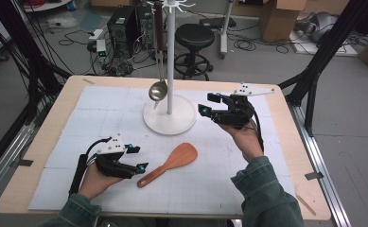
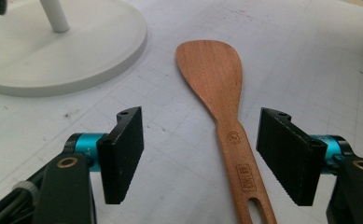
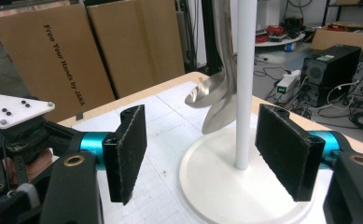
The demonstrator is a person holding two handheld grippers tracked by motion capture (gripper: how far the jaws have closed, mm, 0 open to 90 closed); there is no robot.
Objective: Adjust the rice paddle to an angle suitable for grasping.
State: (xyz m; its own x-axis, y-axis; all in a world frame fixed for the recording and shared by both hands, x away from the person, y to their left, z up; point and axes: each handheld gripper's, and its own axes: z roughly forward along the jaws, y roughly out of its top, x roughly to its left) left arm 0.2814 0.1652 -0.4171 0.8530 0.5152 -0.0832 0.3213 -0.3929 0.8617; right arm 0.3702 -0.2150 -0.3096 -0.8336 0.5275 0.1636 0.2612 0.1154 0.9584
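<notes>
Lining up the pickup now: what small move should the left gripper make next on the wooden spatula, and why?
Probably lower the left gripper a little and close on the handle. Its jaws stand open on either side of the wooden spatula, pads not touching it, and the spatula lies flat on the mat beside the white stand.

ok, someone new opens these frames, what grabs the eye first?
Probably the wooden spatula lying flat on the white mat, just ahead of the open left gripper. Next, the white rack mid-table with a steel ladle hanging on it. The right gripper, open and empty, is beside the rack's base.
</notes>
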